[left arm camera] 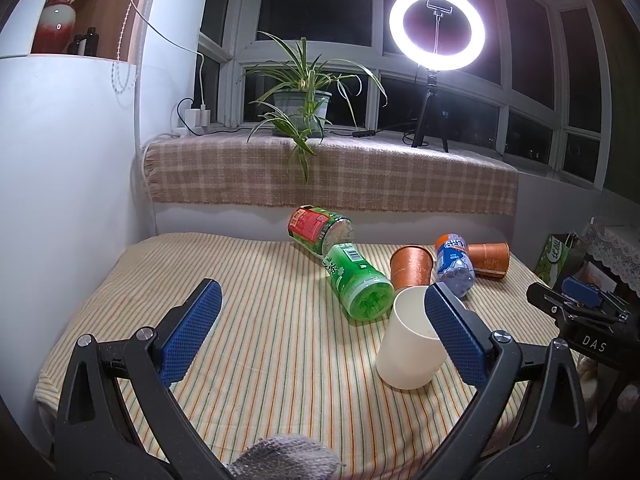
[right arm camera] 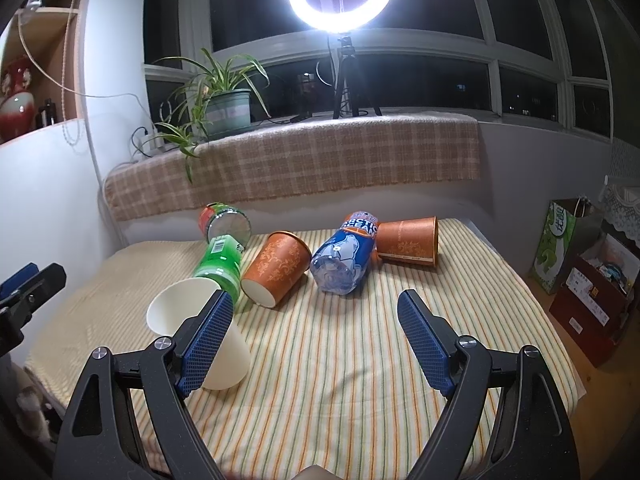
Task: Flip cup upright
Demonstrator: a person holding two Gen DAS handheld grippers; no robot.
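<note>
In the left wrist view we see the left gripper (left arm camera: 322, 322) with its blue-padded fingers (left arm camera: 191, 330) spread wide and grasping nothing. The cream paper cup (left arm camera: 410, 344) lies on its side on the striped cloth-covered worktop (left arm camera: 260, 280) at lower right of centre, mouth facing away, partly behind the right-hand finger. Just beyond it lies a green plastic bottle (left arm camera: 358, 284), with an orange patterned paper cup (left arm camera: 412, 266) beside it.

In the right wrist view the right gripper (right arm camera: 316, 334) is likewise spread and empty. The cream cup (right arm camera: 188, 314) lies at lower left, behind the left-hand finger (right arm camera: 208, 344). A blue plastic bottle (right arm camera: 346, 254) lies near centre.
</note>
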